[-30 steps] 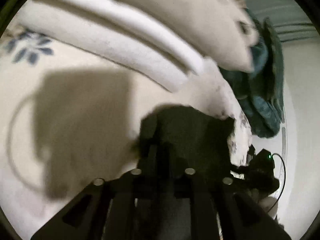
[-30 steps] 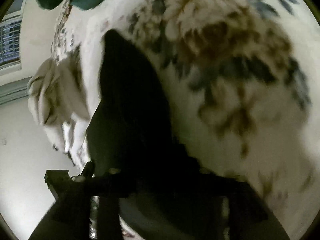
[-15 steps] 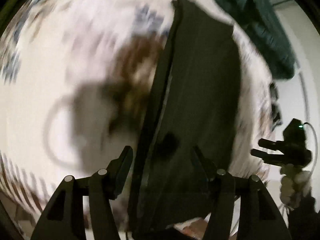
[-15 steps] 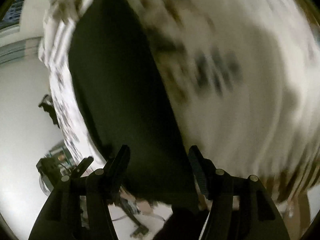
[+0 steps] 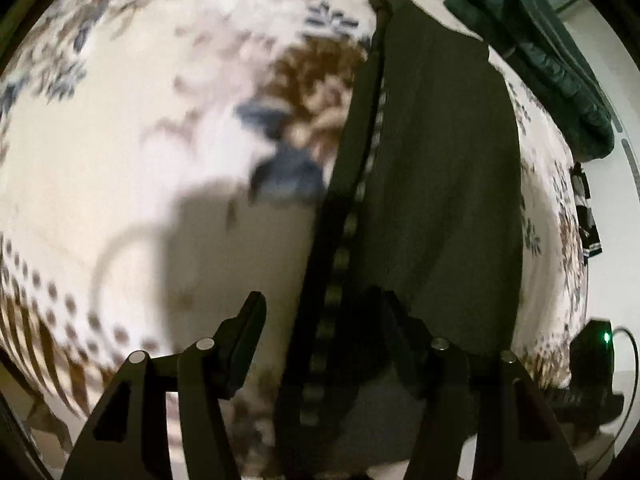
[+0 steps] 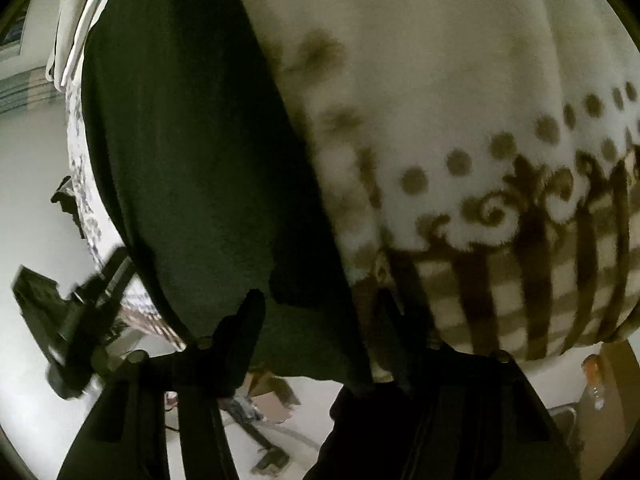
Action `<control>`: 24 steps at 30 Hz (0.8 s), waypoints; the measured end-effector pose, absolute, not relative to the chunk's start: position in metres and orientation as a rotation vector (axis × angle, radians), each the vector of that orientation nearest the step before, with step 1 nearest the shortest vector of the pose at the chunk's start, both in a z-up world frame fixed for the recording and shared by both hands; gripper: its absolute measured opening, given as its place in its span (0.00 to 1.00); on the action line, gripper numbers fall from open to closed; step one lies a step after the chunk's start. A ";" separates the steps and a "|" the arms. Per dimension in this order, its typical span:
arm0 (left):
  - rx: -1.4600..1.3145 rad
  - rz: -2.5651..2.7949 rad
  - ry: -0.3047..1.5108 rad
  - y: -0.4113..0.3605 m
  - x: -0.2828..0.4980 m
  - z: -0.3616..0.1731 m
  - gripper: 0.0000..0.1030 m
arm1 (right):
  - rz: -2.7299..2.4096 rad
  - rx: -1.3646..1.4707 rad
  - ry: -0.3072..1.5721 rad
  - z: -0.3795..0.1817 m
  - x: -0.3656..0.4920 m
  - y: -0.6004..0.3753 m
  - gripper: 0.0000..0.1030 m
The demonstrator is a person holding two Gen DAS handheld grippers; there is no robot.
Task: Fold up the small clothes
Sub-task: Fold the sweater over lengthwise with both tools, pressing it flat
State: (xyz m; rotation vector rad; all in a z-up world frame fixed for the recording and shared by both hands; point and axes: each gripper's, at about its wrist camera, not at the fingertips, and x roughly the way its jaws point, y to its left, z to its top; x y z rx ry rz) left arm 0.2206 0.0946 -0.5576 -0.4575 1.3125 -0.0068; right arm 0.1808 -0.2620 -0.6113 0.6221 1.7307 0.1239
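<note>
Dark garment [image 5: 432,168] now spread flat on blanket [image 5: 120,160], long axis pointing away; both jaws released, just narrowing.

The left gripper [image 5: 320,312] points steeply down, its two fingers [image 5: 244,336] standing apart; its jaws have just been closing a little, with dark cloth between them but the pads not pressing on it. The right gripper [image 6: 320,312] also points steeply down, fingers [image 6: 240,328] apart, jaws likewise just closing slightly over dark cloth, unclamped.
</note>
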 end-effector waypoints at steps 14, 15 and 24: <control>-0.350 -0.082 1.316 0.097 0.222 -0.564 0.05 | 0.101 0.467 1.677 -0.604 0.167 -0.255 0.12; -0.383 -0.093 1.332 0.099 0.221 -0.563 0.05 | 0.114 0.470 1.698 -0.605 0.168 -0.253 0.14; -0.598 -0.180 1.440 0.086 0.154 -0.578 0.30 | 0.218 0.668 1.808 -0.631 0.167 -0.275 0.36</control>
